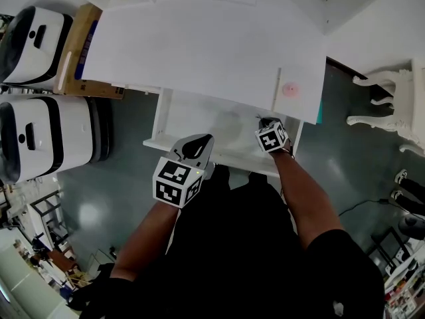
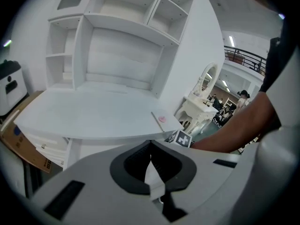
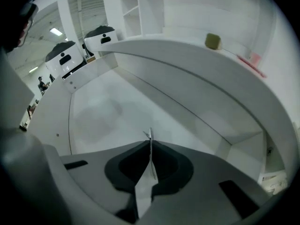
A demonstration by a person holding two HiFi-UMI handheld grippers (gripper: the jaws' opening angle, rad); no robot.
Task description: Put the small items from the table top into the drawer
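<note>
Over 1 drawer (image 1: 199, 119), 2 closed grippers (image 1: 198, 141) (image 1: 265, 120).

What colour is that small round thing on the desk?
Pink. The round item shows best in the head view.

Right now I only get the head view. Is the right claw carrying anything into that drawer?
Observer: No. The right gripper view shows the right claw shut, with nothing between its jaws, above the drawer floor.
Operator: And the left claw?
Observer: The left gripper view shows the left claw shut and empty as well, facing the table top.
Operator: Anything to collect up there besides the pink item?
Observer: Yes. In the right gripper view a small olive thing sits near the table edge, a little along from the pink item.
</note>
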